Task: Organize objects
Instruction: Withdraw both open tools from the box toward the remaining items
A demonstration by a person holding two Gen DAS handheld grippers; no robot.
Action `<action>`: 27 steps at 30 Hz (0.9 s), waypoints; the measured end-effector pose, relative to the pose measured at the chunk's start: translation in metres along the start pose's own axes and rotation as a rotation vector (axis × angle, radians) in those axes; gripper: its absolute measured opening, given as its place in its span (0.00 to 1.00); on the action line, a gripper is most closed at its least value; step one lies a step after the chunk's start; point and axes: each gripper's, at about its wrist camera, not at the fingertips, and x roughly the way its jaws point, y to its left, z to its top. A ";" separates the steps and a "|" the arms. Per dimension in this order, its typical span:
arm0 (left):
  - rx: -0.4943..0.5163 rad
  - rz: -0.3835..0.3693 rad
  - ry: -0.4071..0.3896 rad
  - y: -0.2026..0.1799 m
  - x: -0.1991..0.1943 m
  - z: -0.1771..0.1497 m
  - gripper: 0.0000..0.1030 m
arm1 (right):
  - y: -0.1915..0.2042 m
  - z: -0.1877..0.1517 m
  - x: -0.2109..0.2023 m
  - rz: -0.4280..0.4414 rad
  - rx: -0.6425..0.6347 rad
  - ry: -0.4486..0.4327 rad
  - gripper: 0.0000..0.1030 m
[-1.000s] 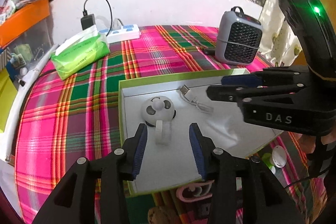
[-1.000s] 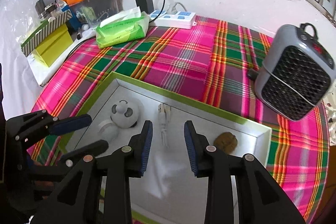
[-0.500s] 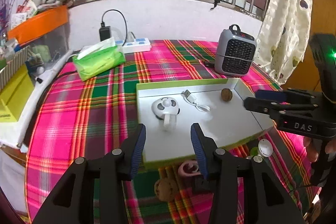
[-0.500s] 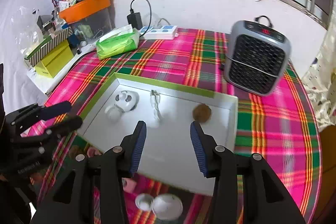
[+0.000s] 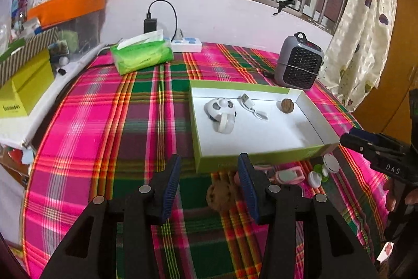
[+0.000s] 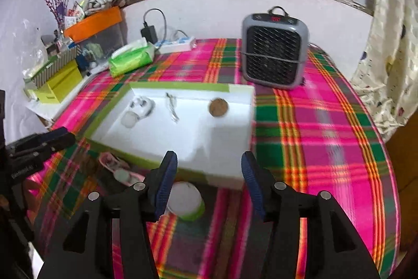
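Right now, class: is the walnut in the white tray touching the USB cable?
Apart. In the left wrist view, bare white tray floor shows between the walnut and the USB cable.

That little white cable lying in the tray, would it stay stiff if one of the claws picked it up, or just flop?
The white cable would probably flop: it lies in loose curves on the floor of the tray, so it looks thin and soft. It is likely very light. Gripped by its plug end, which looks rigid, the rest would probably dangle.
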 end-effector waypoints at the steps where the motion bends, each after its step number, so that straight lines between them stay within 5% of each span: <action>1: -0.011 -0.009 0.002 0.002 0.000 -0.002 0.42 | -0.002 -0.004 -0.002 -0.009 0.003 -0.008 0.51; 6: -0.032 -0.025 0.037 0.005 0.009 -0.013 0.43 | -0.007 -0.023 -0.009 -0.016 0.019 -0.023 0.58; 27: -0.006 -0.029 0.106 0.001 0.034 -0.022 0.43 | -0.015 -0.042 -0.011 -0.014 0.071 -0.018 0.59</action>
